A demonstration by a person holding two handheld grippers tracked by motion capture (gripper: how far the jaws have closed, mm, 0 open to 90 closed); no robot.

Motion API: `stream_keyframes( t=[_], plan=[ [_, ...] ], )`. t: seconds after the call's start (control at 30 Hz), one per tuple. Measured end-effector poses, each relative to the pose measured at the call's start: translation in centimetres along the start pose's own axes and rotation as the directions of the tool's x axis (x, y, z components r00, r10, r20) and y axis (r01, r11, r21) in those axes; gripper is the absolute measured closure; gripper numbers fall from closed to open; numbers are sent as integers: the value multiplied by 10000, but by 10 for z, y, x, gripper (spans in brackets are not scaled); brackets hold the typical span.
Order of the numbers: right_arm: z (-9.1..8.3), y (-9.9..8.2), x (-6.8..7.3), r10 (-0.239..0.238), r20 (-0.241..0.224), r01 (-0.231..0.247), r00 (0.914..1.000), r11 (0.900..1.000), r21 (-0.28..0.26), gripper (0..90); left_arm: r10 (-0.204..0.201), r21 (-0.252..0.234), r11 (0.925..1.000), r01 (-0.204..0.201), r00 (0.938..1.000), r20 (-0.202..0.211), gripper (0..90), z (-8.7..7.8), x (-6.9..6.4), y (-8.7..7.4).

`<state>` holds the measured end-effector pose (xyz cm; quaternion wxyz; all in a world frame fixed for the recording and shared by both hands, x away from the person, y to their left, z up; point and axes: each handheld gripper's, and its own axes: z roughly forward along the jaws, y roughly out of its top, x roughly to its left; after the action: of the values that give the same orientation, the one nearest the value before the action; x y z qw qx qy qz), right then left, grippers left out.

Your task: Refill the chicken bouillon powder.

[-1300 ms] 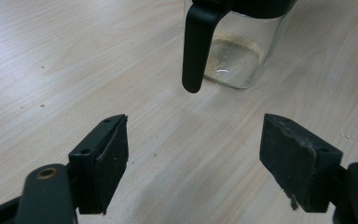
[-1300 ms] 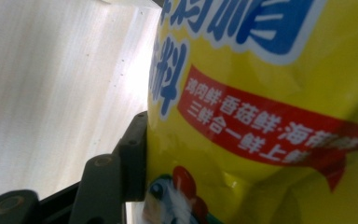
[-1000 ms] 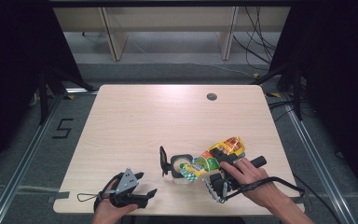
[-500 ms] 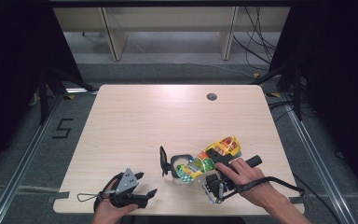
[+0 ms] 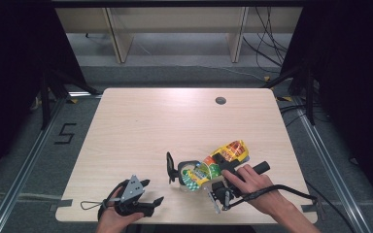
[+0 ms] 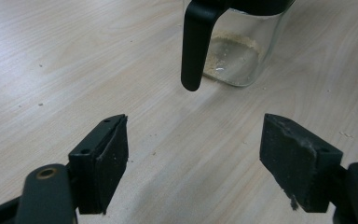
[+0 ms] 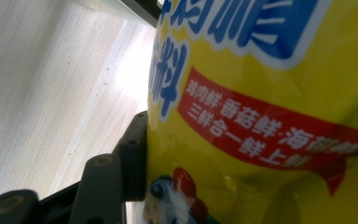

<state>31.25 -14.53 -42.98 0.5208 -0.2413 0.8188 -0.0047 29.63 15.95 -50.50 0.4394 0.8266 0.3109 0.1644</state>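
- Yellow packet (image 5: 222,159): printed foil pouch, glossy and creased, with blue lettering and a red band; lies tilted over the mouth of the glass jar, toward 5 o'clock on the table, lower end at the jar, upper end pointing to 1 o'clock.
- Right gripper (image 5: 209,170): clamped on the packet; in the right gripper view one black jaw presses flat against the yellow foil, the other jaw is hidden behind the pouch.
- Glass jar (image 6: 235,56): clear, rounded wall, with a thin layer of pale grainy powder on its bottom; black rim and a black handle hanging down the side; its top is cut off by the left gripper view's edge.
- Left gripper (image 5: 148,196): at the table's near edge toward 7 o'clock, jaws wide apart with nothing between them; black pads scuffed, a grey three-cornered plate on top.
- Table (image 5: 145,121): pale wood-grain laminate, a few fine crumbs near the jar; a dark round hole (image 5: 220,100) toward 1 o'clock.
- Room: grey floor bearing a taped "5" (image 5: 65,133), dark curtains at both sides, shelf legs and cables behind.
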Motion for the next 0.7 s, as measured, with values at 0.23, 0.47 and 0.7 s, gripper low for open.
stream_keyframes(
  t=[0.23,0.47,0.7],
  plan=[
    [-1,2,1,-165,111,162,9998,9996,250,483,-158,-28,9999,159,9999,65,232,1,-1,0],
    [-3,7,1,-846,299,833,9960,9955,444,493,-409,-70,9991,409,9992,20,232,1,-3,-1],
    [-3,6,1,-931,362,913,9950,9946,487,494,-266,24,9996,266,9996,-43,232,1,-2,-1]
  ],
)
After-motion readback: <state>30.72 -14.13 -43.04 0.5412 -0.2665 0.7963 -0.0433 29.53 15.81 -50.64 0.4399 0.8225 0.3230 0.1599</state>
